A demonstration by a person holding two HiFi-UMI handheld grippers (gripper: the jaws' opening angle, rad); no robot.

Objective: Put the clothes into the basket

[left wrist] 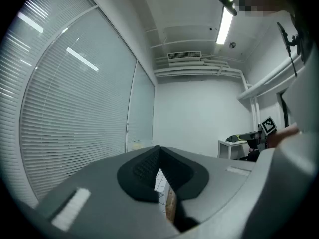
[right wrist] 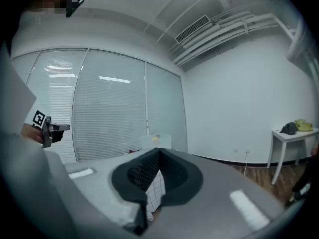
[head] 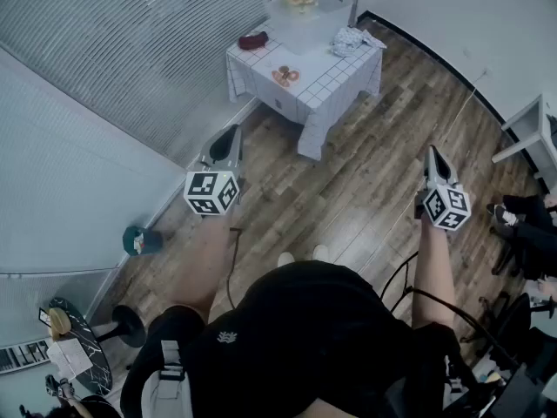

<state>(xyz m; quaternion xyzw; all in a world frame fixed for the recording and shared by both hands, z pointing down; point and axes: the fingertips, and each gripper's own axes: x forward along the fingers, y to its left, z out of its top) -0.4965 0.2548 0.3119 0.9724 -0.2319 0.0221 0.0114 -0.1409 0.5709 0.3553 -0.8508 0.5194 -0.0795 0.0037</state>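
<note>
A small table point(head: 324, 88) with a white checked cloth stands well ahead of me on the wooden floor. On it sit a clear plastic basket point(head: 306, 23), a dark red garment point(head: 253, 40) at its left, a white patterned garment point(head: 351, 40) at its right and a pink-orange item point(head: 285, 76) in front. My left gripper point(head: 229, 136) and right gripper point(head: 435, 157) are held level at waist height, both far short of the table. The jaws of the left gripper point(left wrist: 159, 149) meet with nothing between them. The right gripper point(right wrist: 158, 151) is shut and empty too.
A glass wall with blinds runs along the left. A teal object point(head: 139, 240) lies on the floor by that wall, and a round dark side table point(head: 77, 355) stands at lower left. A white table point(head: 533, 122) and a seated person's legs point(head: 522, 220) are at right.
</note>
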